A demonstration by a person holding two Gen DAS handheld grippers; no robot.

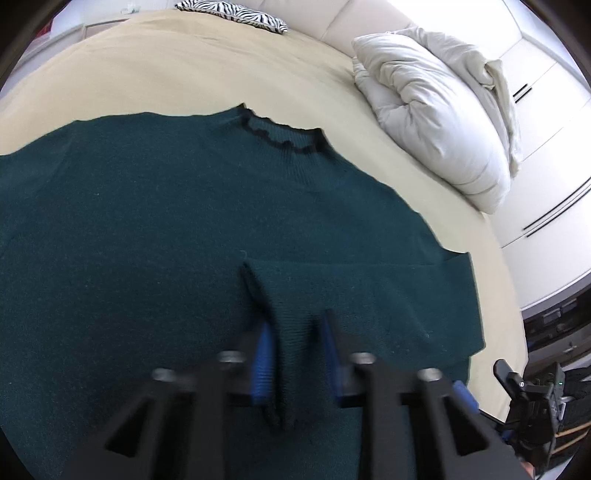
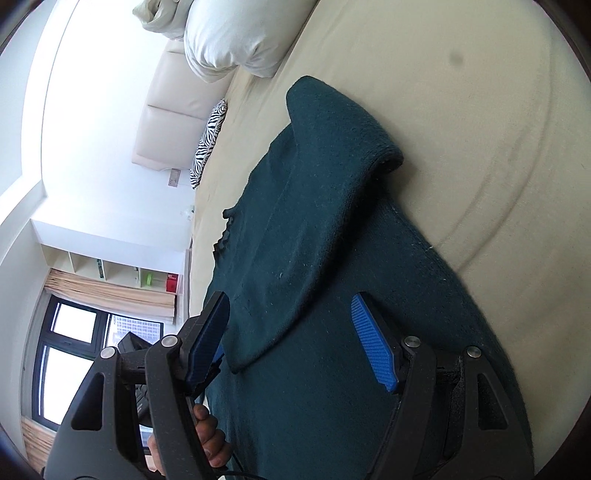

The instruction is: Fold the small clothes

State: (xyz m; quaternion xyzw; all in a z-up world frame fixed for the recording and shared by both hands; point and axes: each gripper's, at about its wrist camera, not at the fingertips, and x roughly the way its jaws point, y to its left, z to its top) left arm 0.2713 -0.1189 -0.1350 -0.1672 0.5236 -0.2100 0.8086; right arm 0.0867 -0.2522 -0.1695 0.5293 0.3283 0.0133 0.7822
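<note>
A dark green knit sweater [image 1: 147,221] lies flat on a beige bed [image 1: 184,74], its black-trimmed neck [image 1: 280,136] away from me. One sleeve [image 1: 369,291] is folded across the body. In the left wrist view its cuff end [image 1: 291,332] runs between my left gripper's [image 1: 295,325] blue pads [image 1: 263,354], which stand a cuff-width apart around it. In the right wrist view my right gripper [image 2: 291,314] is open just above the sweater [image 2: 332,369], with the folded sleeve [image 2: 325,177] running between its fingers.
A white crumpled duvet [image 1: 436,110] lies at the bed's far right. A zebra-print cushion [image 1: 236,14] sits by the cream headboard [image 2: 173,122]. White wardrobe doors [image 1: 546,147] stand to the right. Window and shelves [image 2: 110,273] appear in the right wrist view.
</note>
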